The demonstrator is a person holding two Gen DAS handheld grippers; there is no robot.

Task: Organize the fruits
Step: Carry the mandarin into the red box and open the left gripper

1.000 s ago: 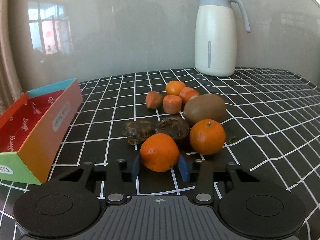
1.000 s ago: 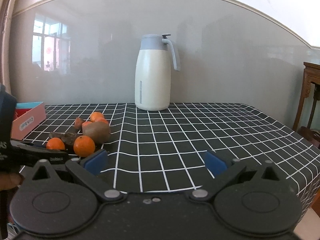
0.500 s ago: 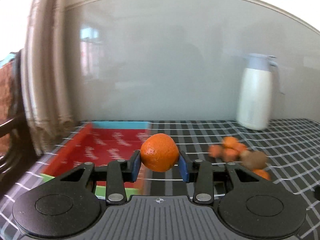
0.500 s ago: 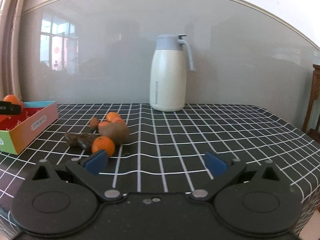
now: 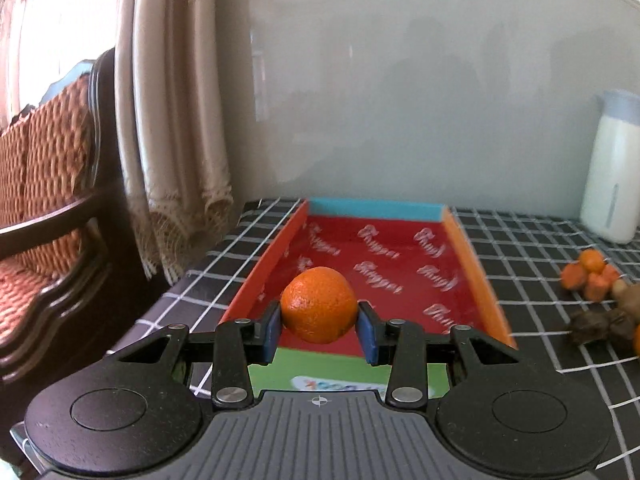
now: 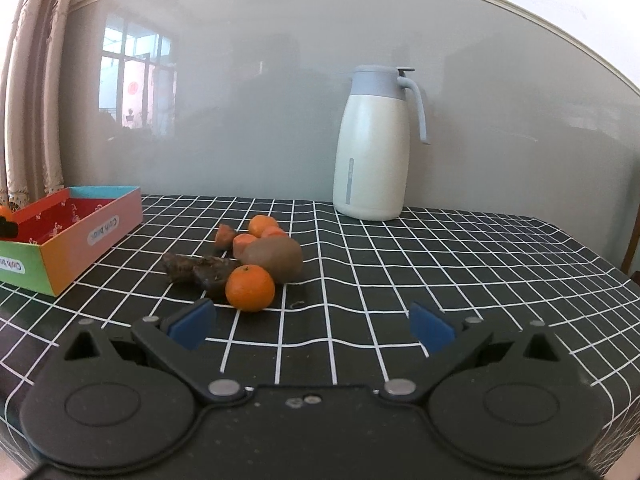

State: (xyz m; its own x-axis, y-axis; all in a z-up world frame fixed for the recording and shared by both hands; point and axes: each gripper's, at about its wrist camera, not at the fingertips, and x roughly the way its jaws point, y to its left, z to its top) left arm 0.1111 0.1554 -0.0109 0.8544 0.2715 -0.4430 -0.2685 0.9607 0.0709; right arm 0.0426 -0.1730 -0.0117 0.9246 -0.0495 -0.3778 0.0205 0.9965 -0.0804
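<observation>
Left wrist view: a mandarin (image 5: 319, 305) is pinched between the jaws of the left gripper (image 5: 319, 330), held above the near end of the red-lined cardboard box (image 5: 474, 280). The right gripper (image 6: 311, 326) is seen with jaws spread, apart from another mandarin (image 6: 250, 288), a kiwi (image 6: 274, 258) and carrot chunks (image 6: 244, 240) on the checked surface (image 6: 440, 272).

Left wrist view: the jug (image 5: 612, 168) and one orange (image 5: 636, 338) are cut by the right edge, and the fruit pile (image 5: 592, 280) is motion-blurred. The held orange (image 5: 319, 305) hides part of the box floor (image 5: 384, 264). Right wrist view: box (image 6: 76, 236) is clipped at left; its label print is too small to read.
</observation>
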